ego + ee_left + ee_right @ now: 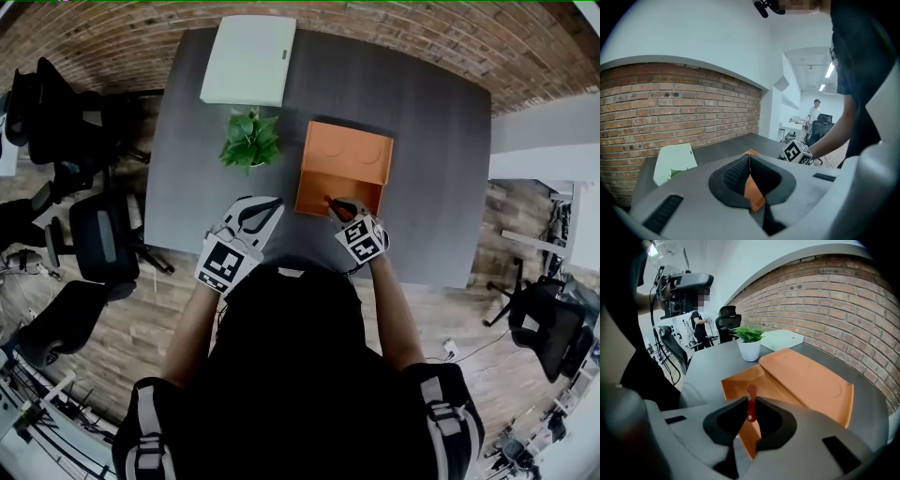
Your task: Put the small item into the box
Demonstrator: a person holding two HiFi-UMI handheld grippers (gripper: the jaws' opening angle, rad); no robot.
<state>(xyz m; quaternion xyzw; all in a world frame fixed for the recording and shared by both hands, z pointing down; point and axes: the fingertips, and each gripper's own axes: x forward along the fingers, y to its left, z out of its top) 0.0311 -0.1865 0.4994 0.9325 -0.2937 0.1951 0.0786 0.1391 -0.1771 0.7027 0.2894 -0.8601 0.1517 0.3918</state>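
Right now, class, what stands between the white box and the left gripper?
The potted plant stands between the white box and the left gripper; the head view shows it.

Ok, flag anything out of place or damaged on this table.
Nothing stands out: the open orange box sits flat on the dark grey table, the small potted green plant stands upright, nothing spilled.

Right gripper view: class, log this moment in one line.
right tool shut on red item; at near edge of open orange box; left tool shut, empty; item not released
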